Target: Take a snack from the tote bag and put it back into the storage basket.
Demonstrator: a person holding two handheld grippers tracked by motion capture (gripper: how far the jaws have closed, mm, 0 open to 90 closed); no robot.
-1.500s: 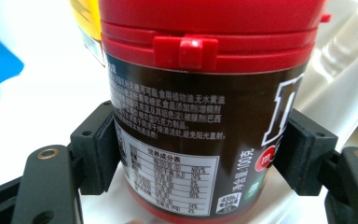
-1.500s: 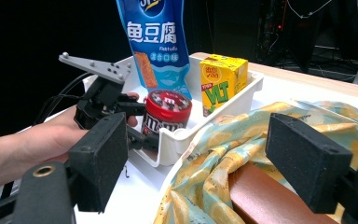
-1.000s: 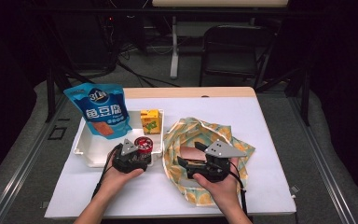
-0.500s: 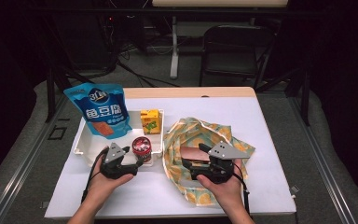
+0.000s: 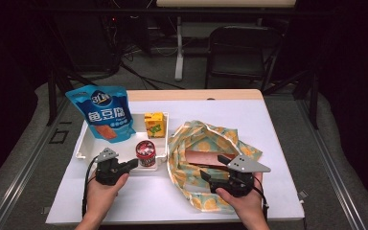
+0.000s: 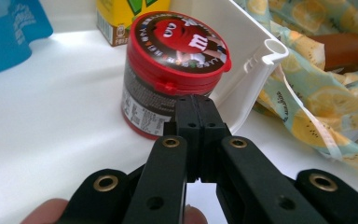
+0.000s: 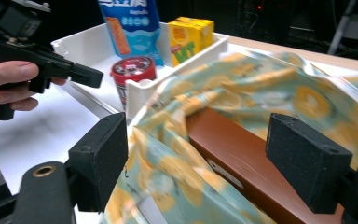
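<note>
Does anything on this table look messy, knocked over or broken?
Nothing looks spilled or broken. The candy tub, juice box and blue snack bag stand upright in the white tray. The only untidy thing is the lemon-print bag, crumpled open beside the tray with a brown box lying in it.

A lab or studio recording space: a white-topped table (image 5: 249,120) stands alone on a grey floor with dark surroundings, cables (image 5: 139,72) trailing at the far left and a black folding chair (image 5: 242,52) at the far right.
</note>
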